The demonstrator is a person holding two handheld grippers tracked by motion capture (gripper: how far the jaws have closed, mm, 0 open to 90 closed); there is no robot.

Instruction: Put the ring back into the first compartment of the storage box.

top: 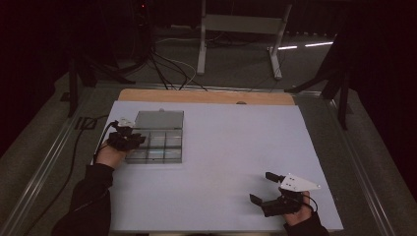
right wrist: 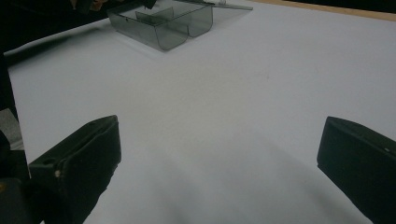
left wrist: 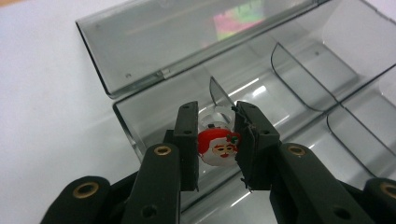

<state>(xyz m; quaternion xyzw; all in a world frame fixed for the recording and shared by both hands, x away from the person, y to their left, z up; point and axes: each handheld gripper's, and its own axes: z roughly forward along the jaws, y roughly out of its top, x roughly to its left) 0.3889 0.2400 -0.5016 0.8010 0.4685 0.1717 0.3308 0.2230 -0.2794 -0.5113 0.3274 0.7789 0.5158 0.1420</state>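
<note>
Holding a Santa token over the open box

Left tool [left wrist: 215,140]: jaws pinching a small round token [left wrist: 219,148], red and white with a Santa face, a clear ring-like part behind it. Token held above the near left corner of the box [left wrist: 289,93], apparently clear of its floor.

Box: smoky clear plastic, lid [left wrist: 154,42] folded back flat, curved dividers [left wrist: 299,79] marking several compartments, all seemingly empty. Sits at the left of the white desk [top: 236,147].

Right tool [top: 275,194]: jaws spread wide, holding nothing, resting near the desk's front right, well apart from the box.

Step, as judged: placing the token into a compartment. Next move calls for lowering it inside the corner cell, clear of the divider, then parting the jaws.
</note>
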